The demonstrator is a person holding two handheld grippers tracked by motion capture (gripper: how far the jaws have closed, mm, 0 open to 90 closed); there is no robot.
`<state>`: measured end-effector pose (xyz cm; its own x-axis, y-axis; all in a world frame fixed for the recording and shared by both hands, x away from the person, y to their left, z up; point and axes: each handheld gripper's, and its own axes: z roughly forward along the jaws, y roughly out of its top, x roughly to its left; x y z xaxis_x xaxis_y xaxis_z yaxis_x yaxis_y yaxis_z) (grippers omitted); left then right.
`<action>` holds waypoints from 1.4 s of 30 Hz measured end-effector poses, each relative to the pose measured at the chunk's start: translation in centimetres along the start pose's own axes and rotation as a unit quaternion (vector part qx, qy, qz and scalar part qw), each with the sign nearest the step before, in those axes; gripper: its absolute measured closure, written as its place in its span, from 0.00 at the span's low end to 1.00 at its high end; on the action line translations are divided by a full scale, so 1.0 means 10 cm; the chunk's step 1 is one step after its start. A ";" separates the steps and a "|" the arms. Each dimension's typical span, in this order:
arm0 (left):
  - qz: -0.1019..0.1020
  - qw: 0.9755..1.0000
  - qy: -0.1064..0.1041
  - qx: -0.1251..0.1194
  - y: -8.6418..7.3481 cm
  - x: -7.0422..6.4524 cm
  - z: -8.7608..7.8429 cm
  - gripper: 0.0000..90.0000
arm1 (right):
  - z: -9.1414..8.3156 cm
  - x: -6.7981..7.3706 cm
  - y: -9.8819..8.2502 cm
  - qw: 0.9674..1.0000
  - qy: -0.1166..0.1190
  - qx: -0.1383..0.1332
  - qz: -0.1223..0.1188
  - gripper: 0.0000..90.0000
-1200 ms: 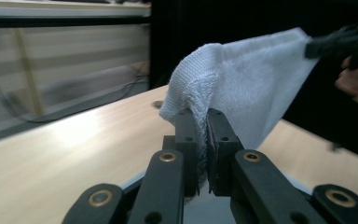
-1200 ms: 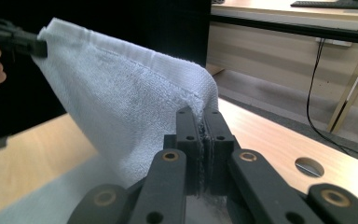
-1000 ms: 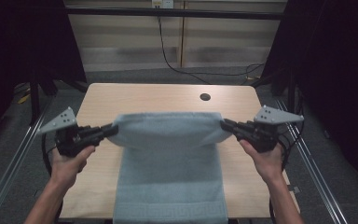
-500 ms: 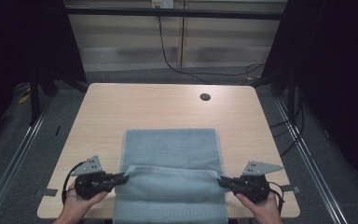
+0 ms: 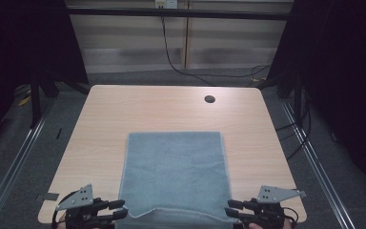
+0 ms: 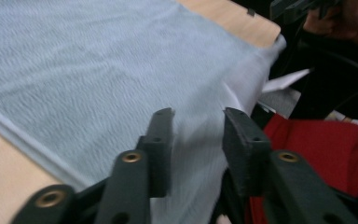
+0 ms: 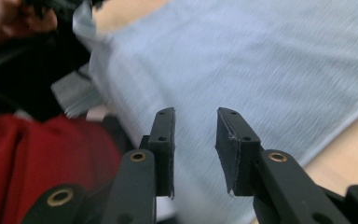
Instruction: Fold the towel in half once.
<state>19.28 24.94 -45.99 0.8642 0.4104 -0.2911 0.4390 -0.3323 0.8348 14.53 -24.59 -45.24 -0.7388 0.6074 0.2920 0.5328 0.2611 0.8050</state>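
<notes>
- Towel (image 5: 174, 174) lies flat on the table (image 5: 105, 114), near half, its near edge hanging just over the table's front edge — folded look, far edge square to you.
- Your left gripper (image 5: 118, 210) sits at the towel's near-left corner; its own view shows the jaws parted a moderate gap, cloth under them but nothing pinched.
- Your right gripper (image 5: 233, 211) is at the near-right corner, jaws likewise apart, empty, cloth below.
- Step, as I read it: the lay-down is done and the cloth let go — next fold or a smoothing pass comes now.
- Next move calls for re-pinching both near corners evenly, or shifting to one side edge; keep both hands level so the fold lands square.
- Around: a dark round hole (image 5: 209, 99) in the tabletop far right, well apart from the towel. Nothing blocks you; only the overhanging edge could slip off.
</notes>
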 end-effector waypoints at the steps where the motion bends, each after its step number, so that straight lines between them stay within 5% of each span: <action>1: 0.004 1.000 0.012 0.000 0.04 0.05 0.02 0.68 | 0.02 -0.03 0.04 1.000 -0.001 -0.002 0.001 0.74; 6: -0.006 0.999 0.039 -0.003 0.24 0.38 0.13 0.67 | 0.23 -0.23 0.25 1.000 -0.006 0.012 -0.010 0.73; 14: -0.037 0.993 0.101 0.049 0.39 0.96 0.50 0.64 | 0.71 -0.77 0.55 0.999 -0.034 0.033 -0.002 0.67; 22: -0.065 0.990 0.123 0.033 0.55 1.34 0.75 0.55 | 1.09 -1.19 0.77 0.996 -0.067 0.050 0.015 0.57; 25: -0.064 0.988 0.133 0.032 0.54 1.41 0.86 0.54 | 1.23 -1.27 0.72 0.995 -0.072 0.056 0.028 0.55; 27: -0.052 0.989 0.131 0.053 0.52 1.40 0.90 0.54 | 1.29 -1.26 0.68 0.994 -0.078 0.079 0.020 0.53; 29: -0.040 0.987 0.141 0.068 0.48 1.37 0.94 0.54 | 1.29 -1.25 0.65 0.994 -0.079 0.068 0.031 0.51; 31: -0.038 0.988 0.135 0.068 0.47 1.34 0.94 0.54 | 1.28 -1.24 0.61 0.994 -0.082 0.053 0.051 0.51; 34: -0.047 0.989 0.125 0.059 0.43 1.33 0.91 0.55 | 1.24 -1.18 0.58 0.994 -0.086 0.060 0.040 0.51; 40: -0.023 0.989 0.132 0.065 0.38 1.23 0.90 0.57 | 1.14 -1.03 0.44 0.995 -0.080 0.051 0.035 0.52; 42: -0.033 0.989 0.130 0.062 0.37 1.20 0.90 0.57 | 1.11 -0.98 0.41 0.995 -0.082 0.054 0.030 0.52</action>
<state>33.46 21.00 -50.55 0.7473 0.6340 -0.1989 0.5324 -0.3923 0.7501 28.56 -21.13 -50.53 -0.6315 0.7362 0.2432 0.6221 0.2938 0.7257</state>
